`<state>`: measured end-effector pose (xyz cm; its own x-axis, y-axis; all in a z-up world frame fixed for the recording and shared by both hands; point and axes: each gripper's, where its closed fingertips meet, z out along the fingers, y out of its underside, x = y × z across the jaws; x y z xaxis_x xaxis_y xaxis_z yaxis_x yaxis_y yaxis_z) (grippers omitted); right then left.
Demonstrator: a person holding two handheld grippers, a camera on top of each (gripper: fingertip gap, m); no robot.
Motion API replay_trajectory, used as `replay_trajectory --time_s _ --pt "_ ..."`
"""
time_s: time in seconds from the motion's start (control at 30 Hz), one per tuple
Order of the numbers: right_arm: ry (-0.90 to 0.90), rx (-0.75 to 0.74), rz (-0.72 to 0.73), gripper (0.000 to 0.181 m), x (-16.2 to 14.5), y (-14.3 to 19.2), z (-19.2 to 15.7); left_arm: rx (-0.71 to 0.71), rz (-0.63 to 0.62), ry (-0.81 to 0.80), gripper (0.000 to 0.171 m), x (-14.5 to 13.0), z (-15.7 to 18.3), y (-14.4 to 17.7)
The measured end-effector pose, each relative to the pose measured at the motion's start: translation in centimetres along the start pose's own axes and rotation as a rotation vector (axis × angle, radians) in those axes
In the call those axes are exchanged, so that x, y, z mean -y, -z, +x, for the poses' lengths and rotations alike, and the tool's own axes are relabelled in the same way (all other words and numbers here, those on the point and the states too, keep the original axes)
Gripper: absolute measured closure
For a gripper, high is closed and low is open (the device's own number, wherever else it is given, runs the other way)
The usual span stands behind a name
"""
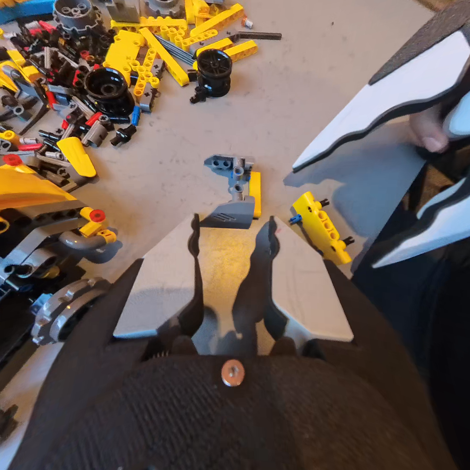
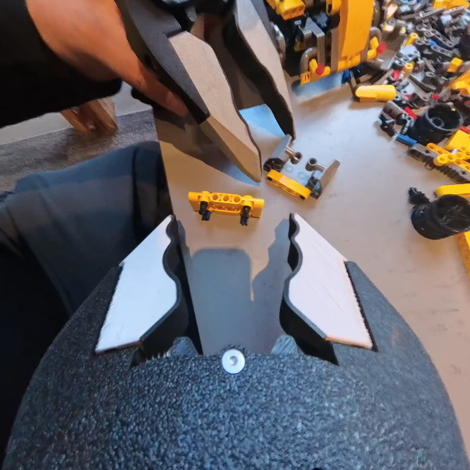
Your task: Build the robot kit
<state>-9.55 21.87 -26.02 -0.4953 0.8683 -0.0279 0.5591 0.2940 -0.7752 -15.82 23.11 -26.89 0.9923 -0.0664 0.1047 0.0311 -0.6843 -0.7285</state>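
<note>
Left claw (image 1: 232,220) spread, empty, tips just over the grey-and-yellow brick assembly (image 1: 235,193) on the desk (image 1: 279,106). Right claw (image 2: 232,217) spread wide, empty, near the yellow pinned plate (image 2: 226,203).

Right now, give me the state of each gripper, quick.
Left gripper: open, holding nothing, tips just short of the grey and yellow brick assembly.
Right gripper: open, empty, nearest the yellow brick.

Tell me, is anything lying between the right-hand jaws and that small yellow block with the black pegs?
Nothing visible does. The right gripper is open, and only bare table separates it from the yellow block. The left gripper hangs farther off, over the grey and yellow assembly.
</note>
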Motion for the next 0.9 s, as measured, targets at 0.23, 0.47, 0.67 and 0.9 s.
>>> replay_trajectory --time_s 0.23,0.47,0.67,0.9 --pt "-0.044 -0.037 -0.072 0.101 -0.3 -1.4 0.2 0.028 0.01 0.05 0.131 0.1 -0.4 0.0" --pt "-0.041 -0.053 -0.079 0.118 -0.2 -1.9 -0.2 -0.072 0.047 0.146 0.125 0.5 0.8 0.0" --pt "-0.079 -0.079 -0.034 0.118 -0.4 -0.6 1.6 -0.123 0.049 0.145 0.127 0.4 1.4 0.1" --pt "-0.025 -0.029 0.031 0.118 -0.6 1.4 3.9 -0.082 0.036 0.067 0.129 0.2 1.8 -0.1"
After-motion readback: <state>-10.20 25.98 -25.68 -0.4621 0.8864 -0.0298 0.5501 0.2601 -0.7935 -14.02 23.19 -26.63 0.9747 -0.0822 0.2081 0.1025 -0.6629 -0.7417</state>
